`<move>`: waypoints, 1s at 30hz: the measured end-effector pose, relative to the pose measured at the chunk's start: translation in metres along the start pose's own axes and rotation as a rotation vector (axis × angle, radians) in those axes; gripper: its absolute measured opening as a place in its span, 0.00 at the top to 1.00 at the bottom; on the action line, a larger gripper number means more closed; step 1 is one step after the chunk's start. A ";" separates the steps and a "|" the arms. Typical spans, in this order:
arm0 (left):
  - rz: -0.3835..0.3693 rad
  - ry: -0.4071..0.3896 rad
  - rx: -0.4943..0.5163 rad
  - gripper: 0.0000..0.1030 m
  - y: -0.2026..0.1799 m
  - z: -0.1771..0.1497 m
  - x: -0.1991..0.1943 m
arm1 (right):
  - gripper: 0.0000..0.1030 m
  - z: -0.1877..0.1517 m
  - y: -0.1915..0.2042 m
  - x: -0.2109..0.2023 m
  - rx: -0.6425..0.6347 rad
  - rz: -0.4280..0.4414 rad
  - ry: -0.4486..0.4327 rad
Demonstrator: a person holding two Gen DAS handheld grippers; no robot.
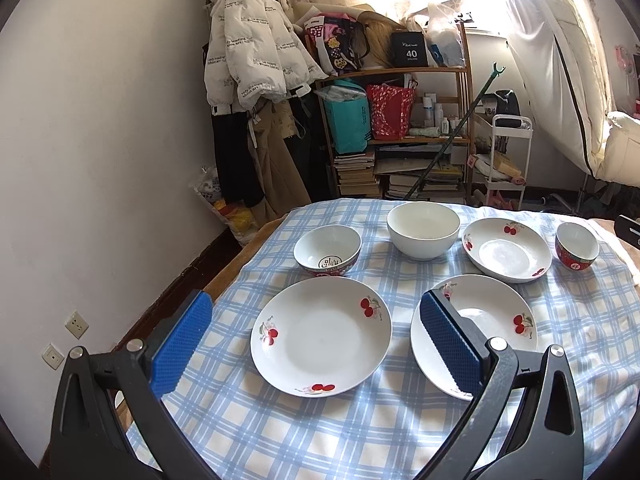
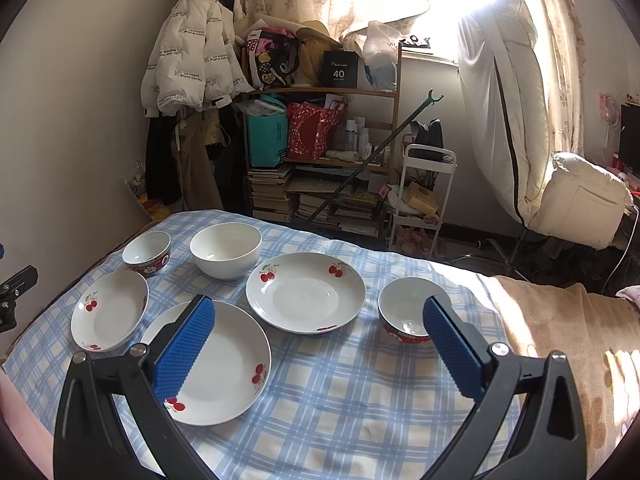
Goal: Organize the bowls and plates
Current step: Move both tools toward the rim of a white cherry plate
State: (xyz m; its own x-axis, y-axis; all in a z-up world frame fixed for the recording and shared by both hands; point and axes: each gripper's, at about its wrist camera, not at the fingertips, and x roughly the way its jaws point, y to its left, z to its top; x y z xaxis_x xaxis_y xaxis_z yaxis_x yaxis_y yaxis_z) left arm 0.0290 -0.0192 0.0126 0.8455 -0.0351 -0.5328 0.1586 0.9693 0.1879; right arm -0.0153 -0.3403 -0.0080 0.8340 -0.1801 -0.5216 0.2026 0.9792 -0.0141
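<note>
Surface: blue-and-white checked tablecloth (image 1: 360, 432), tan blanket (image 2: 560, 320) showing past its edge at right of the right wrist view.

On the cloth: three cherry-print plates, namely one centre (image 1: 321, 336), one lower right (image 1: 492, 320) and one upper right (image 1: 506, 249). Behind them are a plain white bowl (image 1: 423, 229) and two red-rimmed bowls, left (image 1: 327, 250) and far right (image 1: 577, 246). All sit apart, nothing stacked.

Room: cluttered wooden shelf (image 1: 400, 120) of bags and books, white puffer jacket (image 1: 248, 40) on the wall, white trolley (image 2: 424, 188), bright curtained window at top.

Left gripper (image 1: 316, 344) is spread wide and empty above the centre plate. Right gripper (image 2: 320, 348) is likewise spread and empty.

Hidden: its blue pad (image 1: 450, 344) covers part of the lower-right plate. Window blown out.
</note>
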 end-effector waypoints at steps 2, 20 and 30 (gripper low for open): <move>-0.036 0.043 -0.019 0.01 0.000 0.007 0.009 | 0.00 0.004 0.002 0.008 0.006 0.036 0.015; -0.204 0.289 0.048 0.01 -0.055 0.067 0.109 | 0.00 0.016 0.029 0.074 -0.010 0.084 0.160; -0.287 0.425 0.107 0.01 -0.078 0.039 0.156 | 0.02 -0.003 0.032 0.126 0.006 0.101 0.340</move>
State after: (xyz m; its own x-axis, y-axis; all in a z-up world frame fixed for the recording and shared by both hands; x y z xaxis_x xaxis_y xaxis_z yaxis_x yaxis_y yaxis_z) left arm 0.1681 -0.1094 -0.0530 0.4821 -0.1724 -0.8590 0.4234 0.9042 0.0562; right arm 0.0949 -0.3313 -0.0771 0.6316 -0.0401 -0.7743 0.1317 0.9897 0.0562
